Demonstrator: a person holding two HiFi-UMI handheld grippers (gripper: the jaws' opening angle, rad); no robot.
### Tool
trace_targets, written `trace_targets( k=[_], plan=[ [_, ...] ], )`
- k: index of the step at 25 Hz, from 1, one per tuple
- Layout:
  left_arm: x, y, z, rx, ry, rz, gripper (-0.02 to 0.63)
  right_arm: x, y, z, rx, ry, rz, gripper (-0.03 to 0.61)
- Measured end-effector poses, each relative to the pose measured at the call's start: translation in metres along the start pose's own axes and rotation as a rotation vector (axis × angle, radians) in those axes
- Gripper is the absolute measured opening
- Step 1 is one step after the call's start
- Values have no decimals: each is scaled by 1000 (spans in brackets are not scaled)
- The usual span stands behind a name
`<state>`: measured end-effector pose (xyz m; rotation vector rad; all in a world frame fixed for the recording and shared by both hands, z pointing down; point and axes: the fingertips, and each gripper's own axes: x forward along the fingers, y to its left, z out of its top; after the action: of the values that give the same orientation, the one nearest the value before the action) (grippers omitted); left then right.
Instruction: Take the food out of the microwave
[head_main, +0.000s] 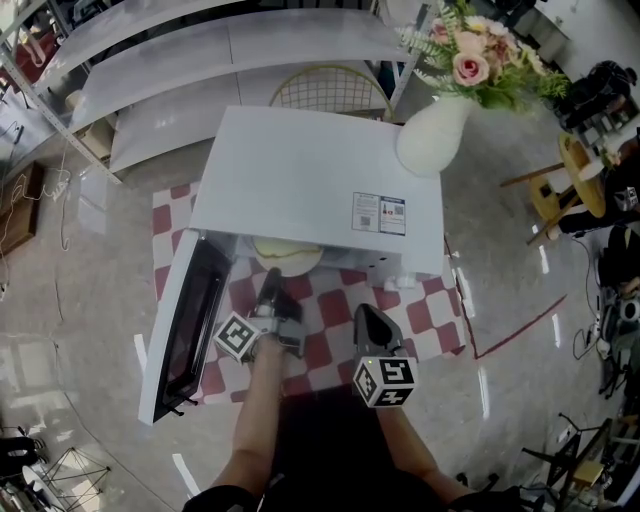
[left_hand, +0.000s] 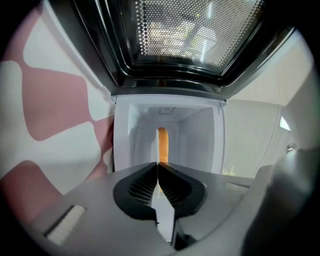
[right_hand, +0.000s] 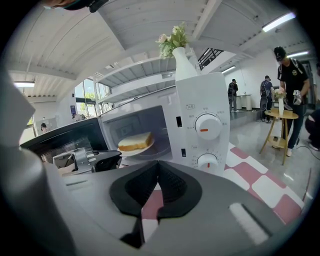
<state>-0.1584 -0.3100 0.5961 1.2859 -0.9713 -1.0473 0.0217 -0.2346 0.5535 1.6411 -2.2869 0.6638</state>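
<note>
1. Fingers (left_hand: 142, 187) of your left gripper (left_hand: 158, 165) pinch the plate (left_hand: 154, 150) by its rim. Your right gripper's (right_hand: 158, 164) fingers are pressed together on nothing.
2. Only your left gripper view shows that pinch. Rolled on its side, it sees the plate edge-on as a white strip. The toast (left_hand: 163, 145) is an orange band beside it, with the microwave (left_hand: 172, 125) behind and the open door (left_hand: 185, 35) above.
3. Only your right gripper view gives the side look. The toast lies on the plate in the microwave's mouth, and your left gripper is at the plate's near rim.
4. Only your head view shows the plate's front edge poking out from under the microwave's top, over the checked cloth (head_main: 340, 310). Your right gripper hangs back just beside the left.
5. Your toast lies flat. In the head view, its long axis runs across the opening, left to right.
</note>
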Motion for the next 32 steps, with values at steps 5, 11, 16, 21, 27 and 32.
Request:
trace_targets(
  k=[5,11,16,21,27,32],
  plan=[
    [-17,-2,-2,-20,-7,-1,18,-9,7,-2,7,-6,0,0],
    [-30,-1,-2,-11,2,-9,18,-12,9,-5,17,-23,-6,1],
    [-40,-3,-5,-15,9,-12,18,-15,13,-5,11,-36,4,0],
    [-48,-8,-9,-20,4,-23,18,-13,16,-7,5,-30,32,0],
    [-61,-14,-14,-23,-25,-25,18,-15,18,-5,-20,-21,72,0],
    [-76,-16,-20,-11,-45,-16,20,-22,20,-5,-31,-13,98,0]
  ],
)
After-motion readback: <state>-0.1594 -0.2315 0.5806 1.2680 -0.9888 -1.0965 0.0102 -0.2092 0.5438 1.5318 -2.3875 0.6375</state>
